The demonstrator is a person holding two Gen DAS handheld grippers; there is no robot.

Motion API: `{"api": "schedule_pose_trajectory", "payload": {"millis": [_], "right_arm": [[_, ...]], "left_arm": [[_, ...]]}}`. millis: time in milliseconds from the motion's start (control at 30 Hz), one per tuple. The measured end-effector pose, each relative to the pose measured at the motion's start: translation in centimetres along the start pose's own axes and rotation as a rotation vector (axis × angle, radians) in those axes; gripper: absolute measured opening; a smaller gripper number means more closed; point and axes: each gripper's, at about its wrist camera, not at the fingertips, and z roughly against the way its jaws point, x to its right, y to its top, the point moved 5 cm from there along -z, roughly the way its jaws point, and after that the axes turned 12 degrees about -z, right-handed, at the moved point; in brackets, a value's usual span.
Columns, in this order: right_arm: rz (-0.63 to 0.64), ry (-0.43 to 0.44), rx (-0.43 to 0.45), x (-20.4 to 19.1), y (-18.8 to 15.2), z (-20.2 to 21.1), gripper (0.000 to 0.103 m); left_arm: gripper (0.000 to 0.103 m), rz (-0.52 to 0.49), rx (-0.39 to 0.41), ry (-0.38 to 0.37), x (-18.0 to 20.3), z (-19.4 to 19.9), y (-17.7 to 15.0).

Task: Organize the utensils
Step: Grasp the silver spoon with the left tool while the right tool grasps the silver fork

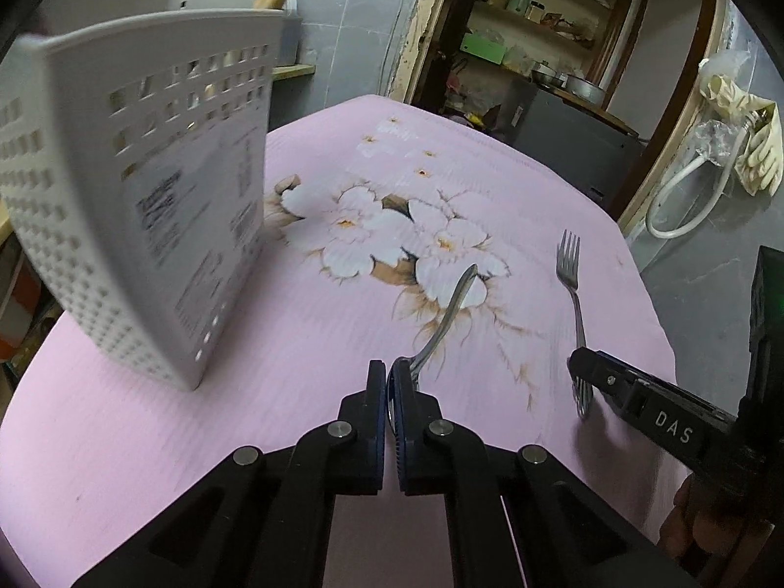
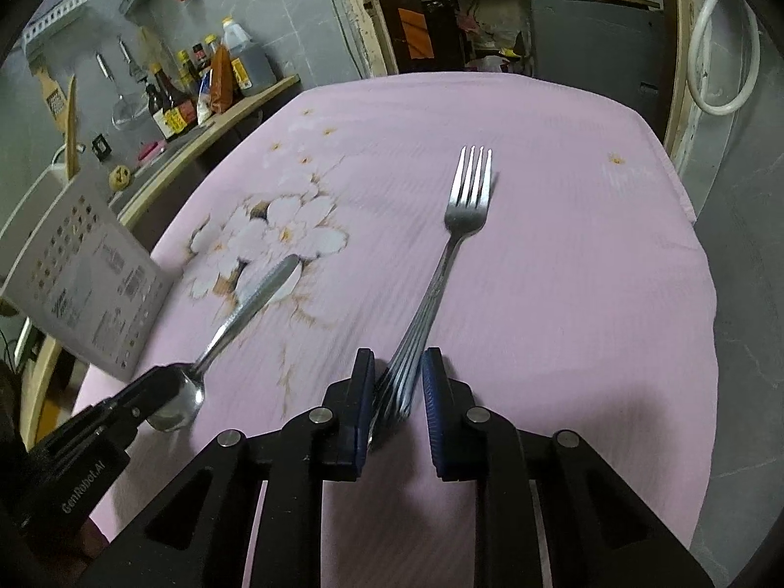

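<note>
Beside the white perforated caddy point(image 1: 147, 225), on the pink tabletop point(image 1: 122, 441): left tongs point(image 1: 389, 382) clamp the spoon point(image 1: 443, 323) bowl; right tongs point(image 2: 398, 372) straddle the fork point(image 2: 441, 269) handle, grip uncertain. Neither utensil stowed; both remain.

Both wrist views low, forward along tongs; share pink cloth point(image 1: 147, 441).

Grey tiled wall point(image 2: 304, 14), wooden shelf point(image 2: 230, 115)
</note>
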Motion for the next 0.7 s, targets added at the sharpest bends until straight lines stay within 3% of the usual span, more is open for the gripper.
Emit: {"api": "schedule_pose_trajectory", "payload": {"millis": [433, 700], "right_arm": [[-0.083, 0.052, -0.004, 2.9, 7.2, -4.0, 0.018], [-0.07, 0.128, -0.05, 2.3, 10.0, -6.9, 0.018]], "left_arm": [[0.003, 0.007, 0.03, -0.004, 0.9, -1.5, 2.6], [0.003, 0.003, 0.036, -0.01, 1.5, -1.9, 3.7]]}}
